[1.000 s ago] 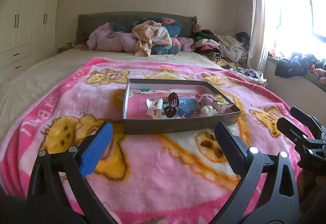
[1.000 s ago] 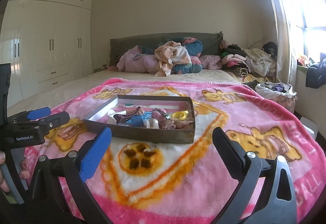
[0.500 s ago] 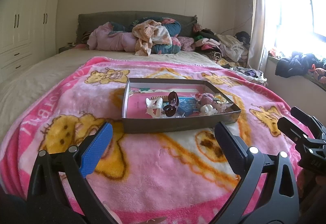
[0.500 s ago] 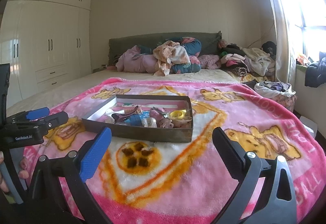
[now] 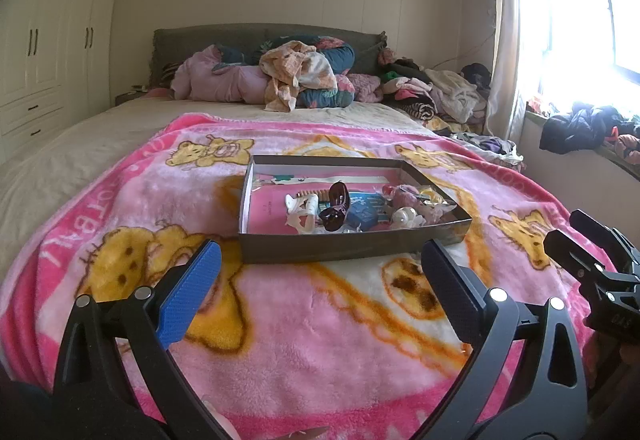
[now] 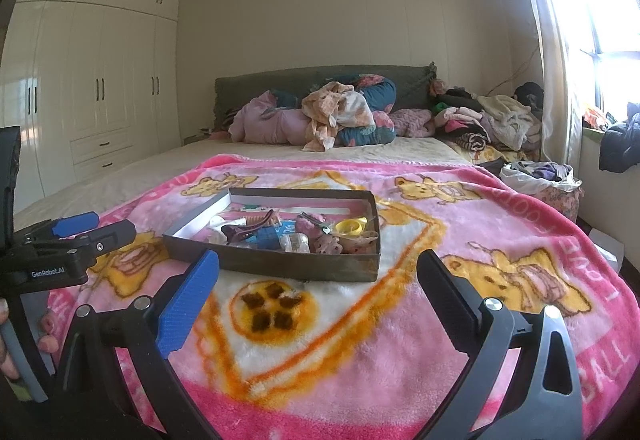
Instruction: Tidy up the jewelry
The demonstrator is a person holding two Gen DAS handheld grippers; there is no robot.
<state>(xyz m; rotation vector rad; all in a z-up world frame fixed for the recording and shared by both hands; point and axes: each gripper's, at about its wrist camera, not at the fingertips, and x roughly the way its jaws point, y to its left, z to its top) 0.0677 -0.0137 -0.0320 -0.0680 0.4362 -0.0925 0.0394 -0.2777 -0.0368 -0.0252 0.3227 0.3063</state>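
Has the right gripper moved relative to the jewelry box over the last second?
Yes, slightly: in the right wrist view the jewelry box sits a little lower and larger against the right gripper, so it eased forward.

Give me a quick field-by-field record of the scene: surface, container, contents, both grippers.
surface: pink cartoon-bear blanket spread on a bed
container: shallow open tray lying on the blanket, ahead of both grippers
contents: mixed pile with a dark brown hair claw, blue item, pearl piece, yellow ring
left gripper: open, empty, short of the tray
right gripper: open, empty, short of the tray
background: clothes heaped at the headboard
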